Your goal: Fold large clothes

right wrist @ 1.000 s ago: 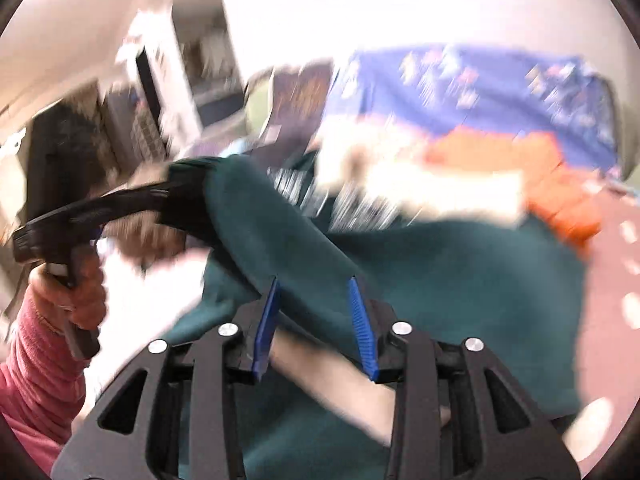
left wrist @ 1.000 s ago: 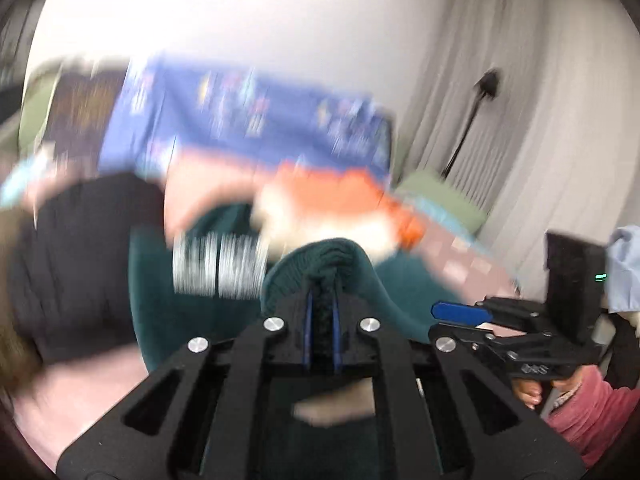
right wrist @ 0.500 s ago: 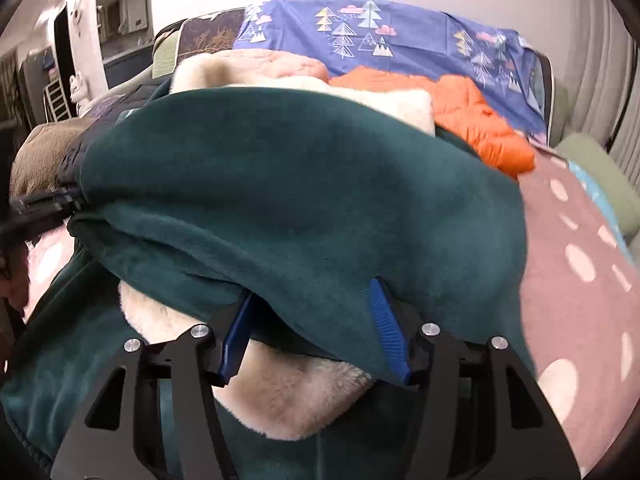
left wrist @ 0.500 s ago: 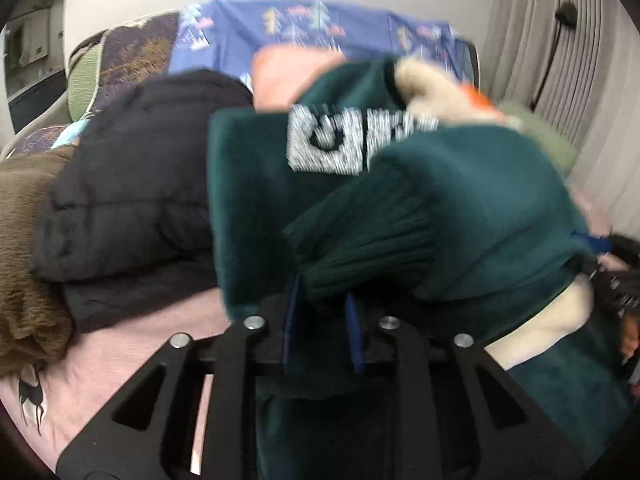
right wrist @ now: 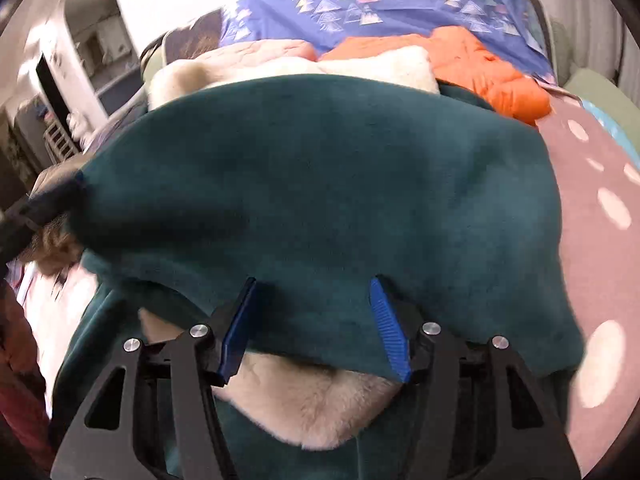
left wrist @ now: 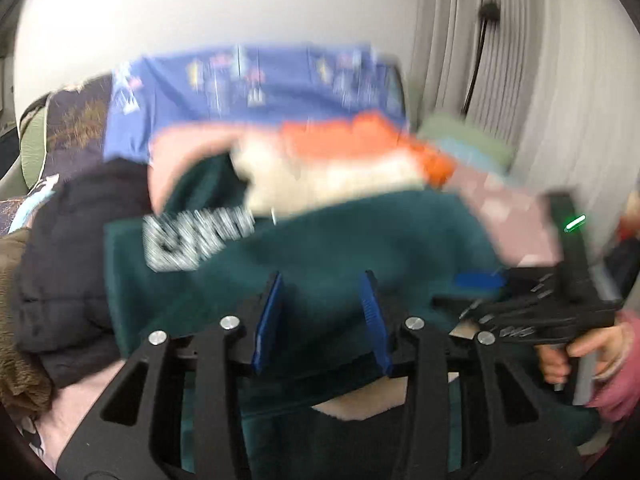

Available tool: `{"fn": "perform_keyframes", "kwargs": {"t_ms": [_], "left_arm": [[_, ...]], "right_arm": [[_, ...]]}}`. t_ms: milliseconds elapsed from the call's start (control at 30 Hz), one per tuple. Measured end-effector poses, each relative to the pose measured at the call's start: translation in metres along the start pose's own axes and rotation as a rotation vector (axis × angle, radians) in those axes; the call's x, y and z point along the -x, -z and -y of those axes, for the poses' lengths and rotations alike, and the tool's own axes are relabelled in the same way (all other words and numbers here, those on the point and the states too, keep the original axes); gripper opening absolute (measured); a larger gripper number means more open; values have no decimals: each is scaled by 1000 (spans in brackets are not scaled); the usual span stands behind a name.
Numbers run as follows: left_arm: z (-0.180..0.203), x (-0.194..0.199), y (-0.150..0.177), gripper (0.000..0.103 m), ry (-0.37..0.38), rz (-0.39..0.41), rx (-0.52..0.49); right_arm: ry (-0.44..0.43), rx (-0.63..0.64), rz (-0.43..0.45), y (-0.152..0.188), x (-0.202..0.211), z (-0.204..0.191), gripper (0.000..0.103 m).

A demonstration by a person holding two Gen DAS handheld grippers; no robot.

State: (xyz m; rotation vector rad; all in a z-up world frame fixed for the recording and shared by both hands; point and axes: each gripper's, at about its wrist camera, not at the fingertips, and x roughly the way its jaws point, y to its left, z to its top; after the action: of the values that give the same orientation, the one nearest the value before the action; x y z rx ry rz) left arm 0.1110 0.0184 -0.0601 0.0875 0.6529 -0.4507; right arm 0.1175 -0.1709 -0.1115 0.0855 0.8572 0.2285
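**Both grippers let go of the folded green fleece**

Since half a second ago the left gripper (left wrist: 322, 316) has opened: its blue fingers, which were pinched on the ribbed cuff, now stand well apart and hold nothing. In that same time the sleeve dropped onto the body of the dark green fleece sweater with cream lining (right wrist: 320, 184), and the white lettering (left wrist: 196, 240) is again visible to the front-left of this gripper.

The right gripper (right wrist: 316, 328) is also wide open. The folded green edge lies between its fingers and seems to touch them, but the jaws are not pressing it, so I judge it is released. Cream lining shows just below this gripper.

The sweater lies directly ahead of both grippers on the pink dotted bedcover (right wrist: 600, 208), its long axis running left to right across them. The right gripper looks nearer to the fold edge; the left view is blurred, so I cannot say more. Next grasp probably needs one side end each.

Beyond the sweater lie an orange padded jacket (right wrist: 480, 64) and a blue tree-print sheet (right wrist: 400, 4); a black puffy jacket (left wrist: 68, 248) is far left.
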Motion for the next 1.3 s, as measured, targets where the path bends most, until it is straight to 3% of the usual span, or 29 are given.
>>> {"fn": "perform_keyframes", "kwargs": {"t_ms": [67, 133, 267, 367, 500, 633, 700, 800, 1100, 1300], "left_arm": [[0, -37, 9, 40, -67, -80, -30], [-4, -55, 16, 40, -74, -86, -35], [6, -34, 9, 42, -85, -73, -48], [7, -9, 4, 60, -64, -2, -40], [-1, -23, 9, 58, -110, -76, -5], [1, 2, 8, 61, -84, -31, 17], [2, 21, 9, 69, -79, 0, 21], [-2, 44, 13, 74, -92, 27, 21], [-19, 92, 59, 82, -133, -6, 86], [-19, 118, 97, 85, -141, -33, 109]], "right_arm": [[8, 25, -2, 0, 3, -5, 59], [13, 33, -3, 0, 4, -6, 59], [23, 41, 29, 0, 20, -9, 59], [49, 70, 50, -1, 21, -12, 60], [53, 47, 22, 3, 14, -9, 61], [53, 45, 27, 7, 32, -9, 61], [51, 29, 23, 10, 39, -8, 61], [53, 20, 46, 16, 56, -9, 61], [121, 46, 90, 43, 90, -15, 61], [195, -29, 112, 84, 119, 16, 61]]}}
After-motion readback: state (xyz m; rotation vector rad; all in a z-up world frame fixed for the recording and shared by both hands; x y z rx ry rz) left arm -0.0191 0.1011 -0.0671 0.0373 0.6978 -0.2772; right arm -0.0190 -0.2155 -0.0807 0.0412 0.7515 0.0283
